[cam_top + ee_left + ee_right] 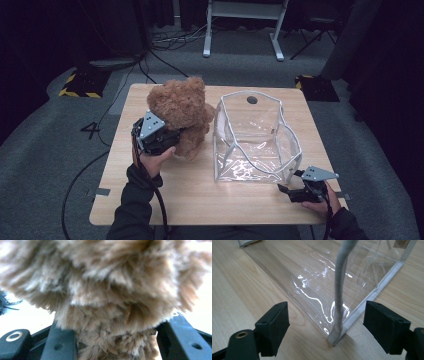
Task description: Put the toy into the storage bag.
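Left gripper (172, 142): black two-jaw tool under a grey three-cornered plate, clenched on the shaggy brown plush teddy bear (183, 115); in the left gripper view the black jaws stand on either side of the fur and press into it.
Teddy bear: on the left half of the table, just beside the bag's left wall; from the high view I cannot tell whether its underside touches the wood. In the left gripper view, brown fur (107, 290) bulges over the jaws, too close and blurred to make out a face or limbs.
Left hand (156, 161): comes in from the bottom of the high view in a dark sleeve and wraps the gripper's body from below.
Bag: clear plastic bag with white piping along its edges (252, 137), standing open-topped on the right half of the table, its walls creased and shiny.
Right gripper (286, 190): released, jaws wide apart and empty, low over the table at the bag's near right corner, aimed at it.
Bag corner: in the right gripper view the white-piped corner edge (339, 300) rises between the two open jaws, apart from both.
Right hand (320, 199): holds that gripper near the table's front right edge.
Table: light wooden top (200, 195), with grey carpet around it.
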Motion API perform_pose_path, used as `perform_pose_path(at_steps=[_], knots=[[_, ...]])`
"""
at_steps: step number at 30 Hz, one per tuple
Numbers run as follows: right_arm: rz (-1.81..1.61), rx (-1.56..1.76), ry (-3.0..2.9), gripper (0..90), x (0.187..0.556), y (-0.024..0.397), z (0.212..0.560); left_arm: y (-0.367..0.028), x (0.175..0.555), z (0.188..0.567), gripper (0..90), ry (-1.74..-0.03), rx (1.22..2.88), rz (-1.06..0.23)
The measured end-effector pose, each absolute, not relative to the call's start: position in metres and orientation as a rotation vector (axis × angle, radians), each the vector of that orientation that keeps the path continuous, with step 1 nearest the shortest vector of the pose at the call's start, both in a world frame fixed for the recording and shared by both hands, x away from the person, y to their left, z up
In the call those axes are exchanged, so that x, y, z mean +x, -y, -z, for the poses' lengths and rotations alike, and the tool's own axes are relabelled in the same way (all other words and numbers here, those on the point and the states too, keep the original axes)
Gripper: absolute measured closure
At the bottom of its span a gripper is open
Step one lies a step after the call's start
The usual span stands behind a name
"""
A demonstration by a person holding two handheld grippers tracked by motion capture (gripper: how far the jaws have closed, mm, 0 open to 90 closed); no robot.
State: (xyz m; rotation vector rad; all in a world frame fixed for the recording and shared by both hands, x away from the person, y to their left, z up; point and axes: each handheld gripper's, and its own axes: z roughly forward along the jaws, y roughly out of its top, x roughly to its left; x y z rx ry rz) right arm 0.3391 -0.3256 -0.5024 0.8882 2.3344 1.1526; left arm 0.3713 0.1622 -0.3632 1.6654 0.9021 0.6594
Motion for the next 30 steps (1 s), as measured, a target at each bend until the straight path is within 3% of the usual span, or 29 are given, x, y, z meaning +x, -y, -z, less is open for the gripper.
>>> perform_pose_path(at_steps=[11,30], knots=[[-1.097,0.954,-2.209,26.8,0.347,0.302,0.508,-0.159,0.369,0.342,52.1,-0.869,1.645,-0.678],[-1.084,1.045,-2.111,29.4,0.37,0.259,0.504,-0.152,0.37,0.297,52.0,-0.815,1.609,-0.733]])
